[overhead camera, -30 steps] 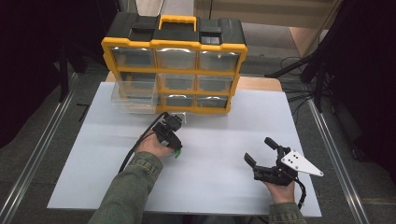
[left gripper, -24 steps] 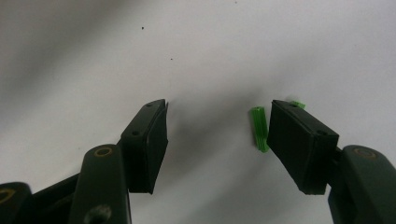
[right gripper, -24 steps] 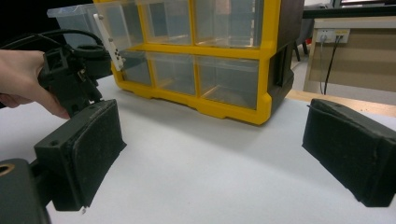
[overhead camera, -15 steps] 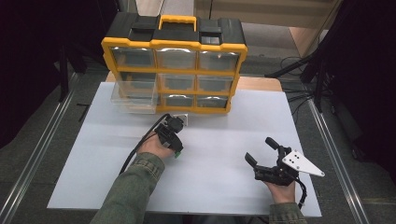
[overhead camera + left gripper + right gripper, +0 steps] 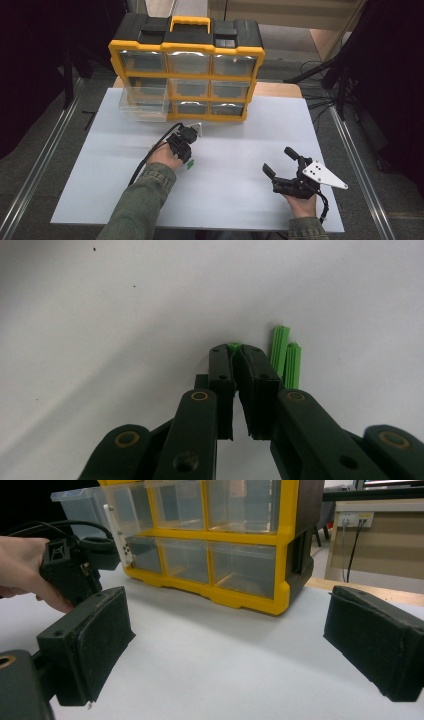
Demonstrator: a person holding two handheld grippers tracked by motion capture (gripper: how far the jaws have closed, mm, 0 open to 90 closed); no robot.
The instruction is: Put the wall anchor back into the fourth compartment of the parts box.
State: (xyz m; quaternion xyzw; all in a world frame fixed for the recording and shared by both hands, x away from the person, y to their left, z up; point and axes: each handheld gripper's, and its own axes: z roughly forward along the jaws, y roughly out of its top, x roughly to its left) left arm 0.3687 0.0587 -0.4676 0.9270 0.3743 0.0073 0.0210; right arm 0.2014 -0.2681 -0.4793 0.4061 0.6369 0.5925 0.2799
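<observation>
**A:** So what's the left gripper (image 5: 233, 352) up to? It's pointing straight down at the white sheet (image 5: 240, 200).

**B:** It has just been closing, and now the jaws are clamped on a little green plug (image 5: 233, 346). There's just a sliver of green peeking out between the tips, right down at the sheet.

**A:** Any more of those?

**B:** Yep, two more green plugs (image 5: 285, 357) lie side by side on the sheet just beside the jaws, touching each other. From above there's a speck of green (image 5: 190, 165) next to the left hand (image 5: 165, 157).

**A:** And the right gripper (image 5: 281, 161)?

**B:** It sits in the right hand (image 5: 302, 205) near the front right of the sheet, well apart from the left one. The jaws are wide apart, with nothing between them.

**A:** What's the yellow thing at the back?

**B:** That's the drawer box (image 5: 187, 75), standing at the far edge of the sheet. One clear drawer (image 5: 144, 102) on its left side is pulled out.
</observation>
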